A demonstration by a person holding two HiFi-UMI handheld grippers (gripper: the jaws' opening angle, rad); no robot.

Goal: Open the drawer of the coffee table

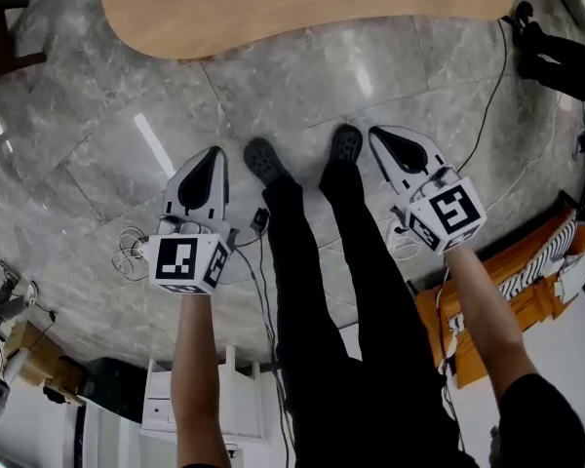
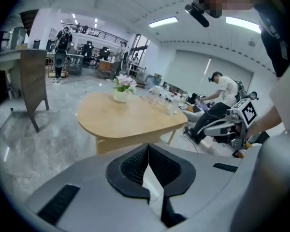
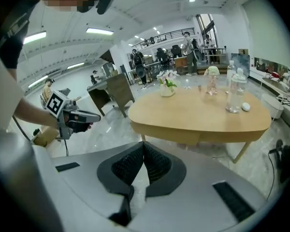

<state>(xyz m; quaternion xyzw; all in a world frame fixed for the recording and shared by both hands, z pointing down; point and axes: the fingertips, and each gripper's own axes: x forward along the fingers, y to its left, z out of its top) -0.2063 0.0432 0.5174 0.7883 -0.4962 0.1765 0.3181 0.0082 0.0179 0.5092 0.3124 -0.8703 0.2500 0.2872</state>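
Plainly, both tongs are pressed together with nothing between the ribbed black pads: the left tongs (image 1: 213, 159) and the right tongs (image 1: 382, 139) hang low on either side of the person's legs, tips pointing ahead and down.

The coffee table (image 1: 302, 8) stands beyond both tips, well apart from them. It has a rounded, pebble-shaped tabletop in pale, smooth wood on slim tapered legs (image 3: 241, 151). Under the tabletop, ahead of the left tongs, sits a boxy panel of the same wood that I take to be the drawer (image 2: 123, 144). From the right tongs it shows as a flat front (image 3: 183, 138) tucked below the table's edge. No knob or pull can be made out on it.

The drawer is probably light, stiff board, closed now, and should slide straight out. With no handle visible, the best hold is likely the lower lip of the front panel, pinched from beneath with the tongs spread first. The finish looks slick, so the grip may slip.

A vase of flowers (image 2: 121, 88) and clear bottles (image 3: 234, 93) stand on top. On the glossy grey stone floor (image 1: 97, 115) the table itself could skid or rock them if pulled hard.
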